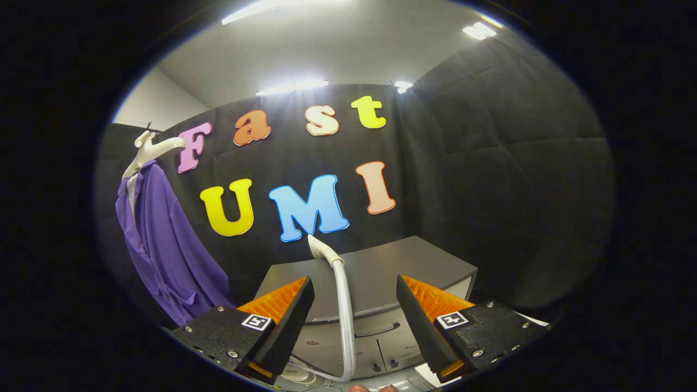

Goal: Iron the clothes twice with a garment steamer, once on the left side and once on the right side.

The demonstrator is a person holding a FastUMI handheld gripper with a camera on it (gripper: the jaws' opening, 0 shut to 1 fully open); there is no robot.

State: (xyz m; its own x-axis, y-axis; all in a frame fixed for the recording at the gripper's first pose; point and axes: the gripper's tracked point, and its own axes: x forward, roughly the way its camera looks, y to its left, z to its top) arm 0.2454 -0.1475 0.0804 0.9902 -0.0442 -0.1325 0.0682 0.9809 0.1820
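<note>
A purple shirt [163,245] hangs on a white hanger [152,149] against the booth wall, far off to the left of my fingers. The garment steamer's white head [322,249] with its pale hose [344,321] stands upright in the gap between my fingers, a little beyond them and touching neither. My gripper [355,316] is open, with a wide space between the two fingers [288,316]. The steamer's base is hidden low down behind the fingers.
A grey cabinet [392,267] with drawers stands just beyond the fingers, behind the hose. Fingertips of a person's hand [373,388] peek in below the hose. Black cloth walls close the booth behind and to the right.
</note>
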